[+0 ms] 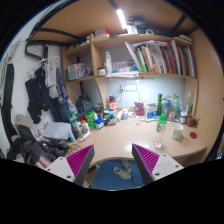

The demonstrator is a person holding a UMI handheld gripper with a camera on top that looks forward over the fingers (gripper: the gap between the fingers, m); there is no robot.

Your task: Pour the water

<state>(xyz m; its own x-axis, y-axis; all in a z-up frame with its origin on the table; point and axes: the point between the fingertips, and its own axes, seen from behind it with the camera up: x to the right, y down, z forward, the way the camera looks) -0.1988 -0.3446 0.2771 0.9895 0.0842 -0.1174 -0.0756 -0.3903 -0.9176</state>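
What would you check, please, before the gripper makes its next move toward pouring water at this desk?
1. Gripper fingers apart and holding nothing: ok.
2. Green bottle stands upright on the desk, beyond the fingers: ok.
3. Clear glass stands upright just ahead of the fingers: ok.
4. Whether the bottle is capped or holds water: cannot tell.
5. Bare desk between the fingers and the bottle: ok.
6. Clutter at the back of the desk stands close to the bottle: not ok, approach with care.
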